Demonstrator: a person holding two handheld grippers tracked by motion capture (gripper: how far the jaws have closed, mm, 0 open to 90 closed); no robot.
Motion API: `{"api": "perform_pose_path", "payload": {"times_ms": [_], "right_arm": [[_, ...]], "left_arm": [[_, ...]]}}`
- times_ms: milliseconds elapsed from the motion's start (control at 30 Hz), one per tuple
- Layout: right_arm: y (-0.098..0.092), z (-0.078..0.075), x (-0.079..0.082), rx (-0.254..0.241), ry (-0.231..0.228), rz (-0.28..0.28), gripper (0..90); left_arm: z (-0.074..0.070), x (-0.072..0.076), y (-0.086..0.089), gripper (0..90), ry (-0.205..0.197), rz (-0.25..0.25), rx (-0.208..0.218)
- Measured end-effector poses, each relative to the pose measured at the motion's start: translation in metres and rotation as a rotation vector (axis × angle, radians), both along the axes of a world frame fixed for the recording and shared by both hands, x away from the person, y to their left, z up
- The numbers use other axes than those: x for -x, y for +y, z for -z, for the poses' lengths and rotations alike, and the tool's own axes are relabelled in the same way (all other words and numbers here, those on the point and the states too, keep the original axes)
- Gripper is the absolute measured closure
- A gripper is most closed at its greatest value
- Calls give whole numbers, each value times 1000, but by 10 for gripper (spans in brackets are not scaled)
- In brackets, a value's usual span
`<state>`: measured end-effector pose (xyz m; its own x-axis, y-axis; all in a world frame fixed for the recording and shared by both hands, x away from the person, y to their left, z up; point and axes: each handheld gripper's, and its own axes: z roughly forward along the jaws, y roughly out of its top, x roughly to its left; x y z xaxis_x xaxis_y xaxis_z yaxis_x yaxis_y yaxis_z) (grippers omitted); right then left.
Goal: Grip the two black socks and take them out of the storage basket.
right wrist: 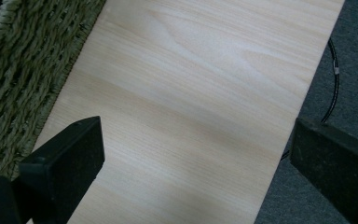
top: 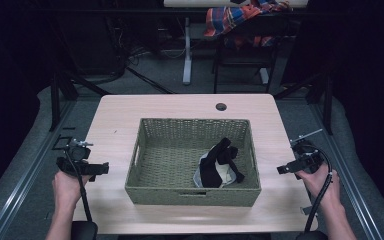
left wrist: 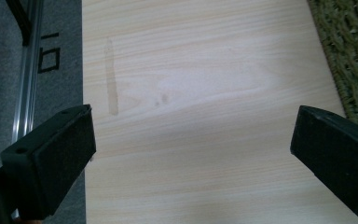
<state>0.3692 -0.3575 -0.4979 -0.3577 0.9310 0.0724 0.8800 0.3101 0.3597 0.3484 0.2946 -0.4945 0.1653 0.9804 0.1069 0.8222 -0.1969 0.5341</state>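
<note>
A green woven basket (top: pixel 150 192) stands in the middle of the light wooden table (top: pixel 180 105). Inside it, toward the right, lies a bundle of black and white cloth (top: pixel 218 162). My left gripper (top: pixel 82 162) is held over the table's left edge, left of the basket, open with nothing between its jaws (left wrist: pixel 193 154). My right gripper (top: pixel 300 160) hovers over the table's right edge, right of the basket, also open and empty (right wrist: pixel 196 163). The basket's wall shows at the right edge of the left gripper view (left wrist: pixel 354 51) and at the left of the right gripper view (right wrist: pixel 23 79).
A round cable hole (top: pixel 221 106) sits near the table's far edge. Behind the table stands a chair with plaid cloth (top: pixel 240 17) draped on it. Grey floor (top: pixel 30 165) and metal rails (left wrist: pixel 25 93) flank the table. A black cable (right wrist: pixel 332 88) lies on the floor at right.
</note>
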Motion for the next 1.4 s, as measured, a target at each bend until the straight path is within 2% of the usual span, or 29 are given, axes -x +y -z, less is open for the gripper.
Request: {"api": "perform_pose_path", "payload": {"times_ms": [67,200,367,433,467,533,567,600,633,667,700,733,867,933,1000,1067,1100,1167,1267,1400], "right_arm": [[1,-1,-1,-3,5,-7,23],[4,-3,0,-9,3,-11,14],[8,-18,-1,-28,-36,-13,12],[10,-28,0,-31,-49,-20,12],[13,-37,0,-46,-76,-26,13],[14,-40,0,-40,-83,-35,13],[18,-52,-1,-25,-104,-53,13],[20,-56,-1,-38,-107,-49,13],[21,-62,-2,-50,-117,-59,13],[22,-68,-3,-41,-131,-75,13],[22,-68,-3,-41,-131,-75,13],[27,-80,-5,-65,-154,-92,13],[39,-99,-9,-65,-172,-138,13],[43,-103,-10,-63,-173,-149,13],[58,-113,-14,-48,-173,-194,13],[65,-117,-16,-45,-168,-214,13],[65,-117,-16,-45,-168,-214,13],[77,-122,-21,-31,-156,-249,13],[85,-124,-24,-27,-157,-266,14],[104,-126,-33,-1,-137,-318,16]], "left_arm": [[1,0,1,3,8,3,14],[2,0,-1,3,9,12,8],[3,2,-2,3,14,26,8],[4,2,-3,3,13,29,-3],[4,2,-3,3,18,34,-6],[4,2,-3,3,22,37,-2],[5,2,-4,3,20,37,-3],[5,2,-4,3,20,37,-3],[5,2,-3,3,21,38,-16],[5,2,-3,3,19,34,-18],[5,2,-3,3,19,34,-18],[6,1,-3,3,22,33,-13],[7,1,-3,3,29,37,-9],[7,1,-4,3,27,37,-5],[7,1,-4,3,34,45,-3],[7,1,-3,3,27,39,1],[7,1,-3,3,27,39,1],[7,1,-3,3,26,38,1],[8,1,-3,3,27,38,2],[7,0,-3,3,35,42,2]]}}
